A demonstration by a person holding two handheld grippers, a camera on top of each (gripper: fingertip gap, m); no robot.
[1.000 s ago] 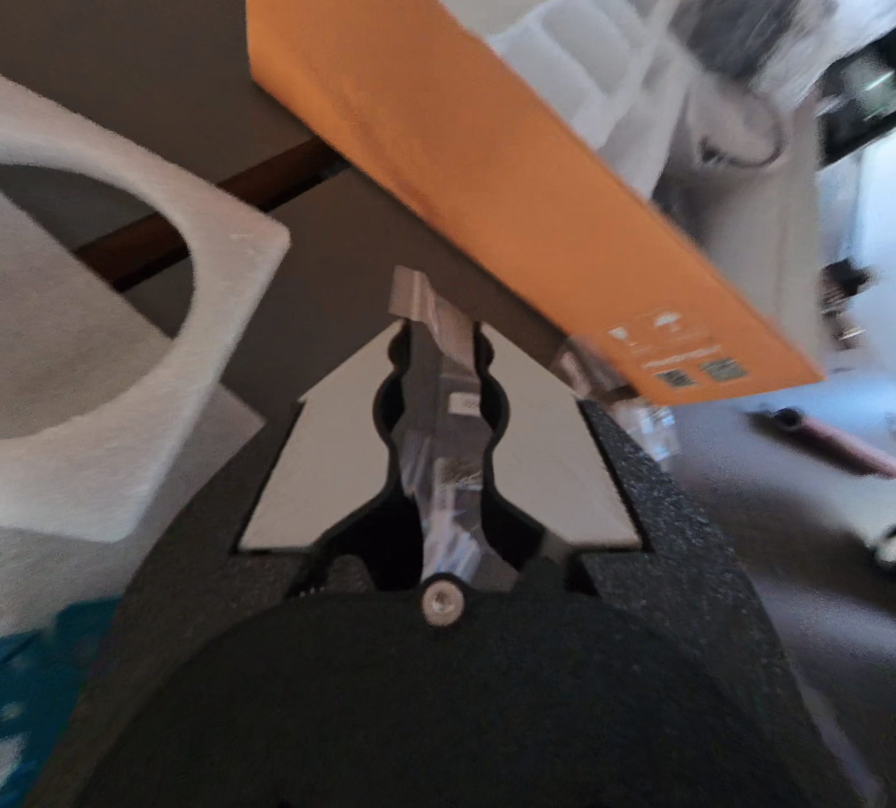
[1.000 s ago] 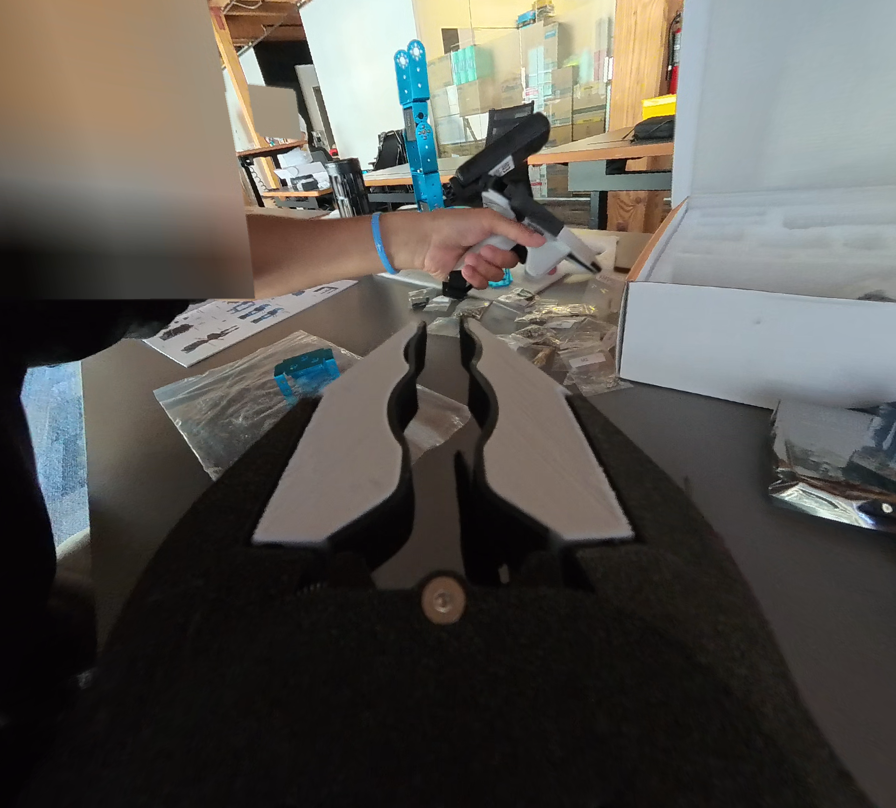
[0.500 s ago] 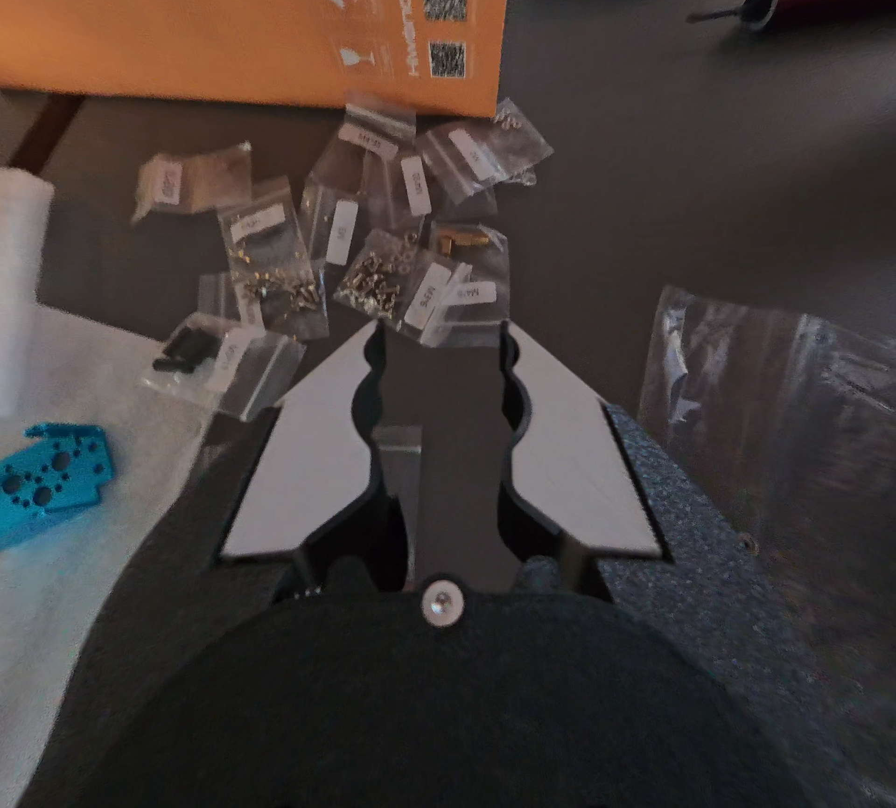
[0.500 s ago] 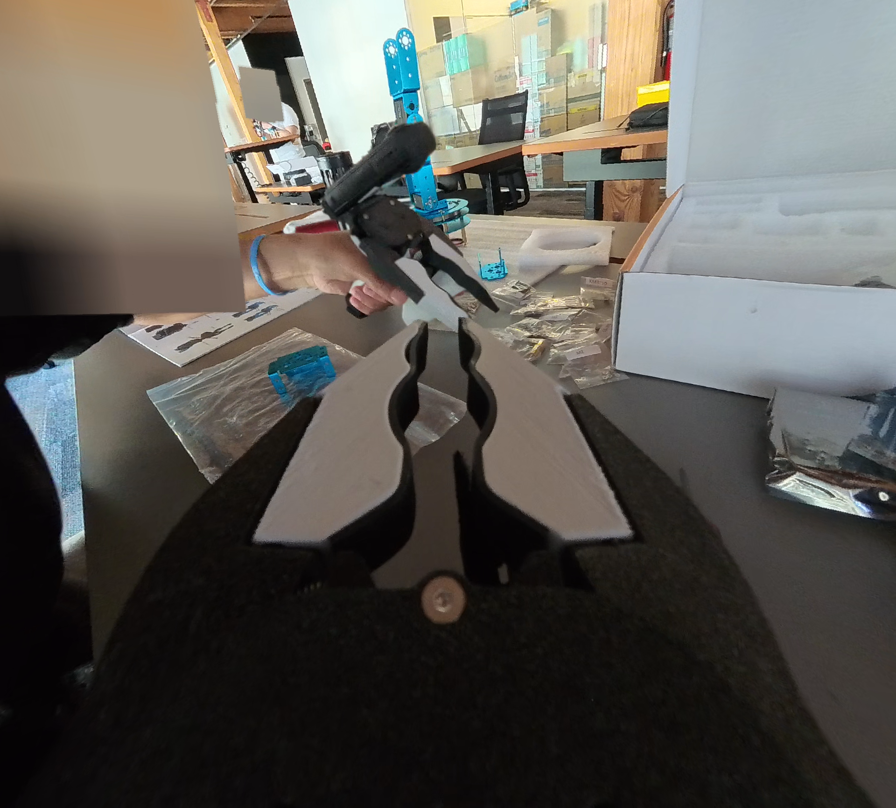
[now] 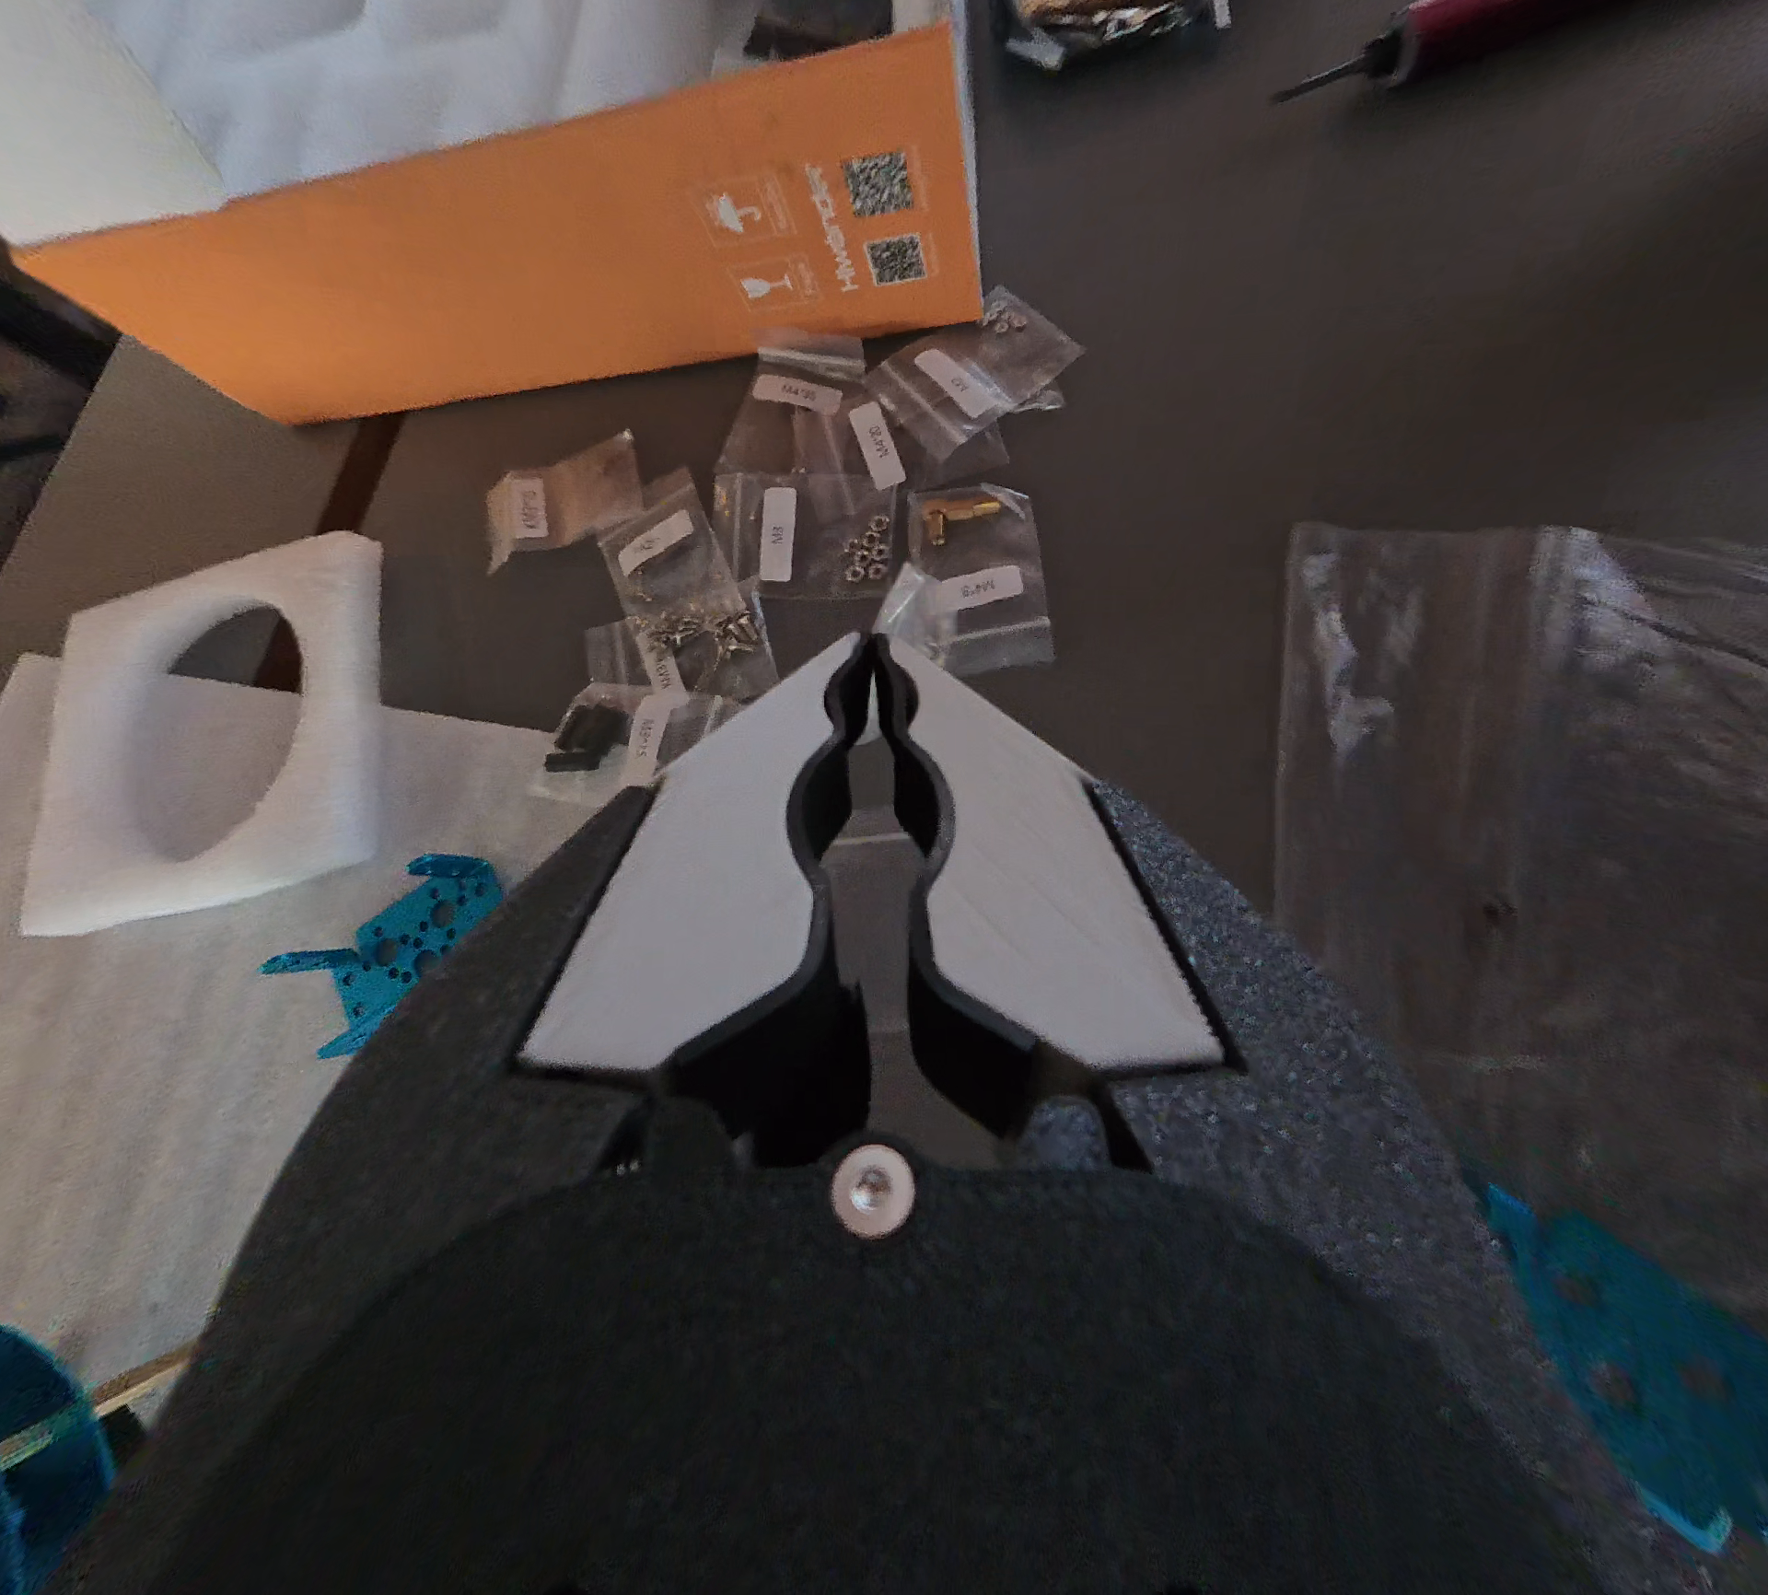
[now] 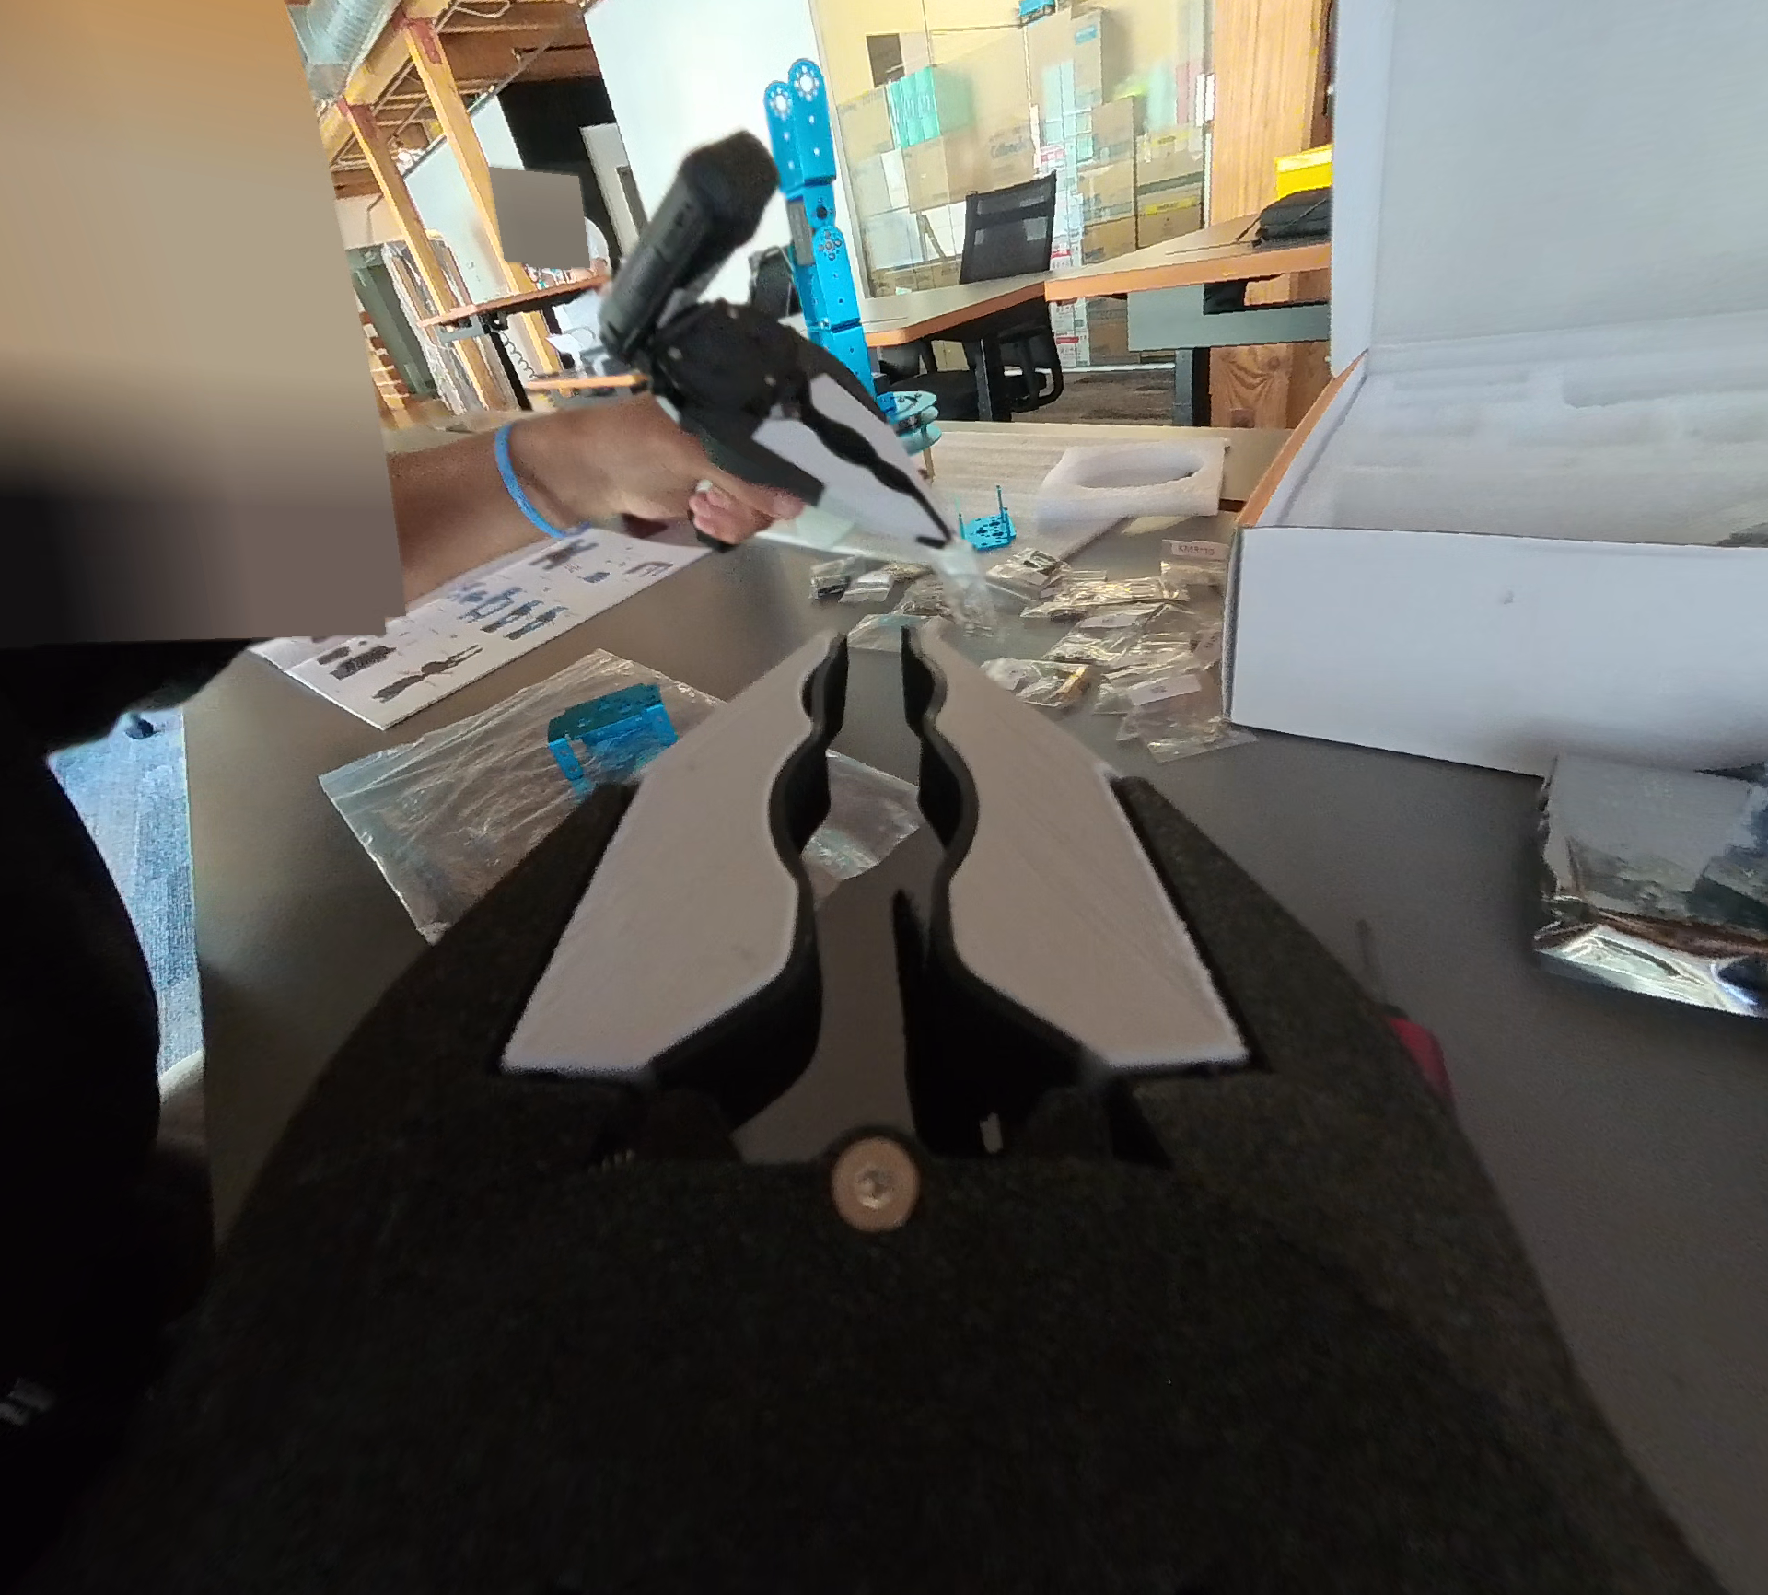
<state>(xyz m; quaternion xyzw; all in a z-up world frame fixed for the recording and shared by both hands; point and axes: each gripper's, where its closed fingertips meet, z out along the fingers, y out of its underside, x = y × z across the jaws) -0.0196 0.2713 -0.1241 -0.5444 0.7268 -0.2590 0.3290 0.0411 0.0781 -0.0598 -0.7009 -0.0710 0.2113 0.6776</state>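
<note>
The left gripper (image 5: 872, 657), pointed down at frame centre, pinched a small clear bag (image 6: 966, 583) by its top, just above scattered hardware bags (image 5: 832, 497) below the orange box (image 5: 536, 267). The right gripper (image 6: 872, 650) hovered slightly parted, empty, above the grey table (image 6: 1339, 860).

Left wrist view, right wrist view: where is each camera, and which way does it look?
Left wrist view: on left tool, looking down at screw bags by the orange box; its fingers pinch a small clear bag.
Right wrist view: on right tool, looking across the table; its open fingers, a hand holding the left tool.
Shared: bags, box, foam block.
</note>
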